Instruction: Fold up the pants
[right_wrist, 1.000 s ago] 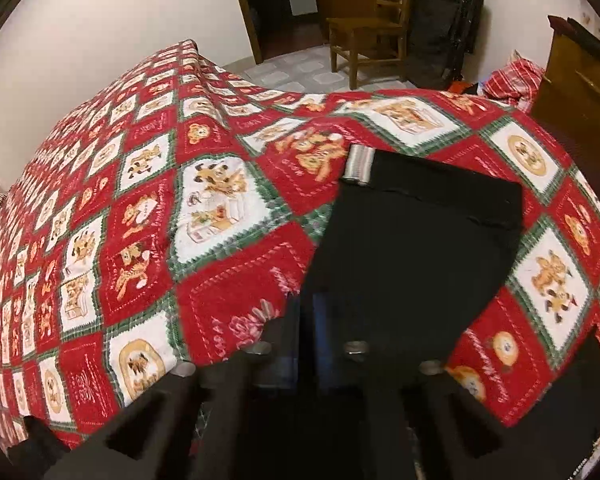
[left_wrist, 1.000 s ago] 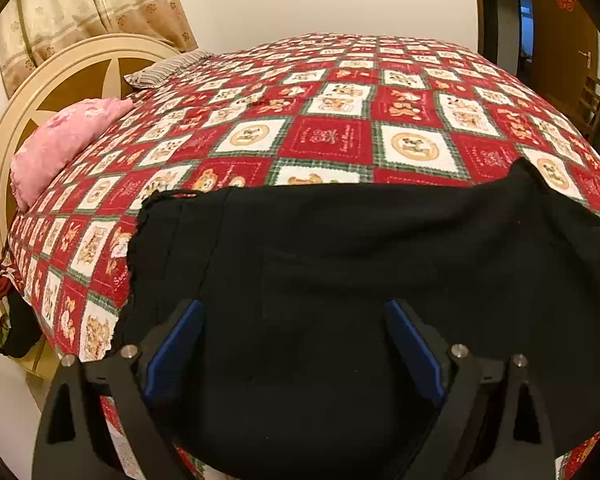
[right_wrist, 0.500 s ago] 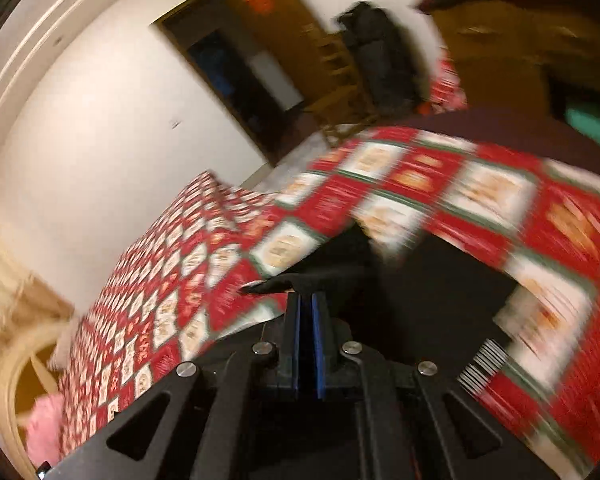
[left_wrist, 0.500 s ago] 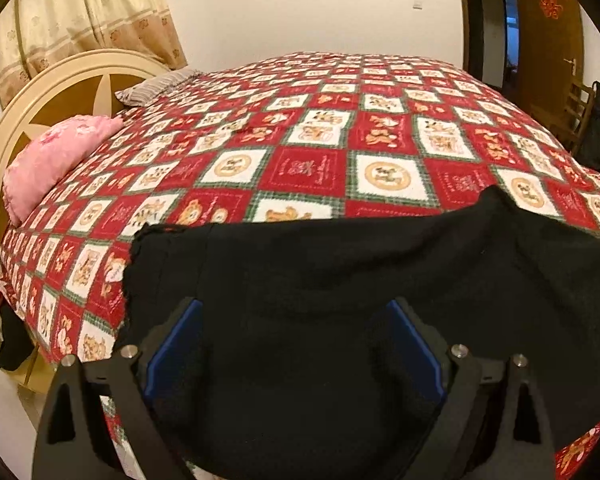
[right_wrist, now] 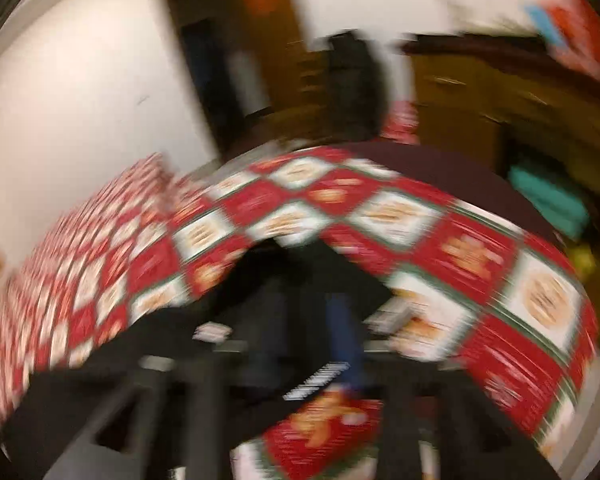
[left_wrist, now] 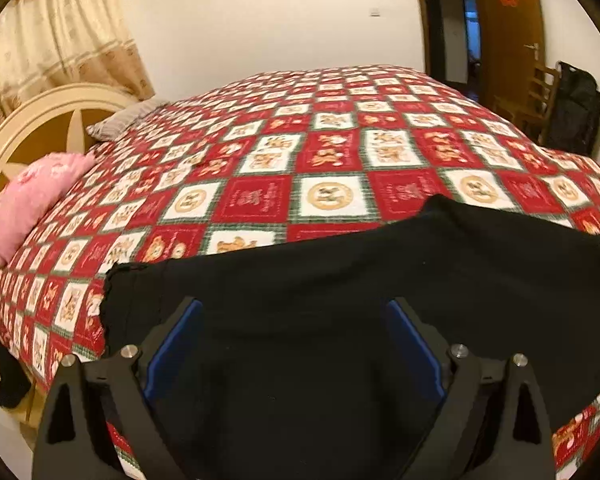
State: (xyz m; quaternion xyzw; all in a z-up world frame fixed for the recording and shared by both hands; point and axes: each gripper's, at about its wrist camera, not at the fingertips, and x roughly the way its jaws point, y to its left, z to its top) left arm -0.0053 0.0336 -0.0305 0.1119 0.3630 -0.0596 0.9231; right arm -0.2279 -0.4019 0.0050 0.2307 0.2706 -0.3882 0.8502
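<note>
Mid-fold on a red checked bedspread [left_wrist: 332,152]: black pants [left_wrist: 340,288] lie flat across the near edge of the bed, one end doubled over toward the middle, a striped grey waistband tag [right_wrist: 318,380] showing in the blurred right wrist view. The right hand-held gripper [right_wrist: 300,320] has just been opening its jaws over the dark cloth; the smear hides whether fabric lies between them. The left hand-held gripper [left_wrist: 296,344] hangs wide open above the pants, gripping nothing. The first fold looks laid down; the next move likely calls for fresh grips on an edge. The fabric appears soft, matte and thick, with a ragged-looking left hem.
</note>
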